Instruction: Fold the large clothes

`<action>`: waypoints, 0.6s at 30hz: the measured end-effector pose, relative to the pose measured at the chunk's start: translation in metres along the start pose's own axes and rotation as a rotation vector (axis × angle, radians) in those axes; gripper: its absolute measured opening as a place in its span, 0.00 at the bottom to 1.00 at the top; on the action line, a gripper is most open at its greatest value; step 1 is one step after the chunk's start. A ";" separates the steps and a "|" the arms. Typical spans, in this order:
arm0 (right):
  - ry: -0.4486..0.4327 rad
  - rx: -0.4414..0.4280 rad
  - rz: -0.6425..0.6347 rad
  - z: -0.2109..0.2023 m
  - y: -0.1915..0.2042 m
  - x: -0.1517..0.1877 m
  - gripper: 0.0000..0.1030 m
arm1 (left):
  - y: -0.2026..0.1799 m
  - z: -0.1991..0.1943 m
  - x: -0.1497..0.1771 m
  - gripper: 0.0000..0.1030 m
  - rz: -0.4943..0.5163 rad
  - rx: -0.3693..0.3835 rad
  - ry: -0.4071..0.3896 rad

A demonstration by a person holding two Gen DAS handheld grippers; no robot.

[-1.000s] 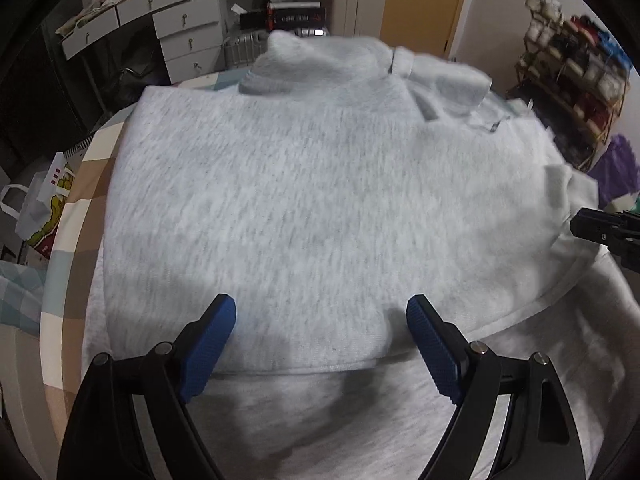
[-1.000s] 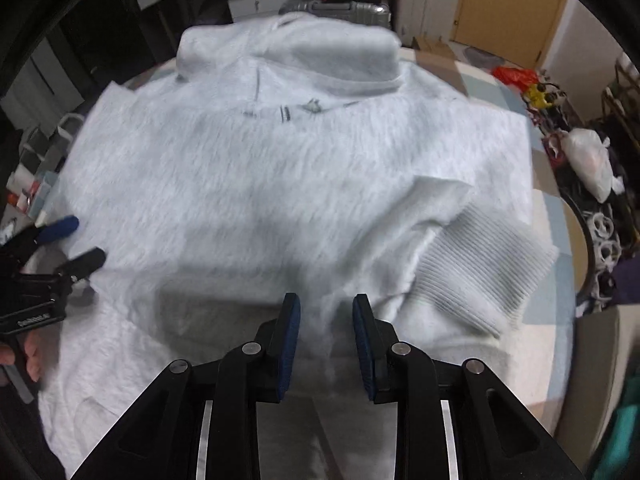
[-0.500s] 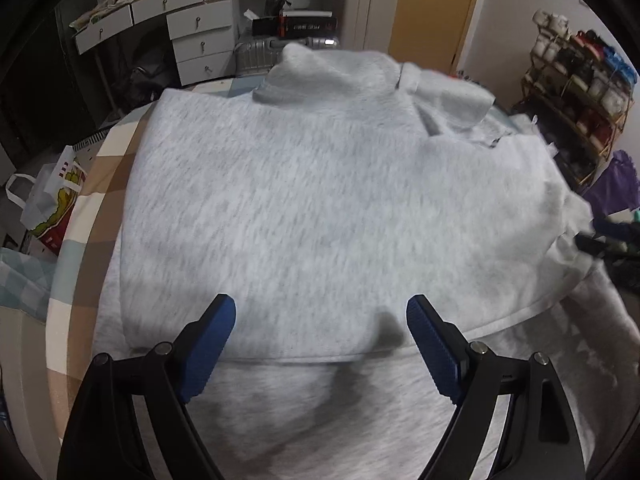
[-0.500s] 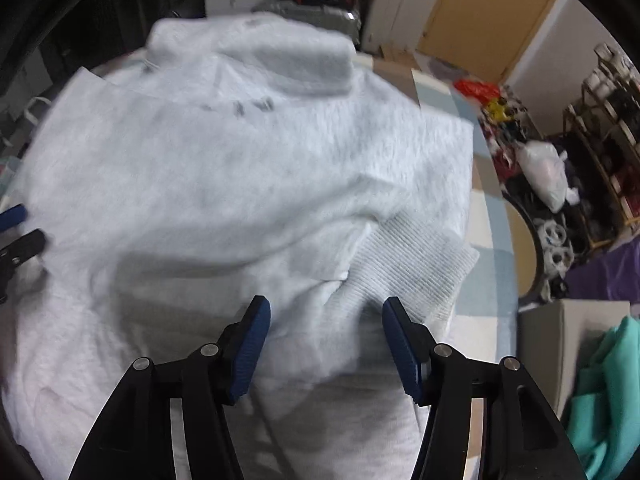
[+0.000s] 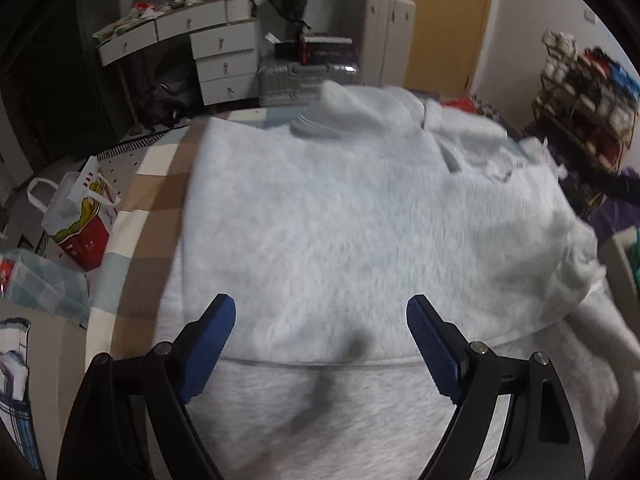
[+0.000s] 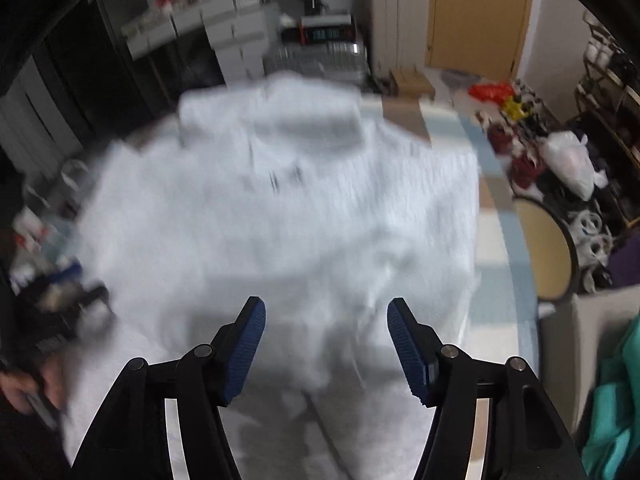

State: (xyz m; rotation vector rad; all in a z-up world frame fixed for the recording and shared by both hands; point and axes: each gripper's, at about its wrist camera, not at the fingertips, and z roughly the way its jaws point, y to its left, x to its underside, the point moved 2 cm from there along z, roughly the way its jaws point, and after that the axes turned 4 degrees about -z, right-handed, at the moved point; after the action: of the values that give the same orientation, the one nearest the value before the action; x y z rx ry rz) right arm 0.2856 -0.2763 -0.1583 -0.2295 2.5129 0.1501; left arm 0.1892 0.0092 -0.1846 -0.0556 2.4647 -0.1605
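Note:
A large light grey sweatshirt [image 5: 340,232] lies spread over a checked bed cover [image 5: 144,200], its lower part folded up so a hem edge crosses just in front of my left gripper [image 5: 321,344]. That gripper hangs open above the cloth, with nothing between its blue pads. In the blurred right wrist view the same sweatshirt [image 6: 288,220] fills the middle. My right gripper [image 6: 322,344] is above it, its jaws opening, with nothing gripped between them. The left gripper [image 6: 68,308] and the hand holding it show at that view's left edge.
A red and yellow paper bag [image 5: 80,220] stands on the floor at the left. White drawers [image 5: 224,60] and a silver suitcase [image 5: 308,76] are beyond the bed. A shoe rack [image 5: 584,92] stands at the right, teal cloth [image 6: 616,400] at the near right.
My right gripper's jaws went from nearly shut to wide and it rose off the sweatshirt. The left gripper stayed open and lifted back a little, so more of the room shows.

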 end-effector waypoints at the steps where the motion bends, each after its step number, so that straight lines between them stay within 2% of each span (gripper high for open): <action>1: -0.047 -0.014 0.025 -0.007 -0.001 -0.022 0.85 | 0.004 -0.003 -0.002 0.82 -0.018 0.008 -0.009; 2: -0.072 -0.018 0.042 -0.009 0.002 -0.037 0.90 | 0.006 -0.007 -0.002 0.82 -0.029 0.005 -0.020; 4: -0.103 -0.024 0.074 0.001 0.005 -0.079 0.91 | 0.009 -0.005 -0.005 0.82 -0.031 -0.016 -0.029; 6: -0.086 -0.026 0.102 0.023 0.004 -0.112 0.91 | 0.010 0.002 -0.006 0.82 -0.014 -0.047 -0.026; 8: -0.027 -0.043 0.163 0.067 0.003 -0.146 0.91 | 0.009 0.010 -0.006 0.82 0.006 -0.067 -0.010; 11: 0.026 -0.076 0.216 0.124 0.005 -0.176 0.91 | 0.007 0.019 -0.003 0.82 0.048 -0.104 0.018; 12: 0.049 -0.073 0.222 0.140 0.003 -0.179 0.91 | 0.007 0.022 -0.003 0.82 0.056 -0.111 0.025; 14: 0.126 -0.017 0.224 0.182 0.009 -0.190 0.89 | 0.007 0.029 -0.001 0.82 0.073 -0.121 0.042; 17: 0.178 0.059 0.213 0.221 0.009 -0.195 0.75 | 0.005 0.034 0.002 0.82 0.114 -0.132 0.062; 18: 0.183 0.062 0.197 0.228 0.012 -0.197 0.57 | 0.004 0.034 0.002 0.82 0.122 -0.141 0.058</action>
State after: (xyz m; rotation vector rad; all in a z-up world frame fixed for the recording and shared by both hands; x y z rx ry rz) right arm 0.5694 -0.2031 -0.2275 0.0320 2.7146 0.1354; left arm 0.2083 0.0101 -0.2126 0.0393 2.5259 0.0654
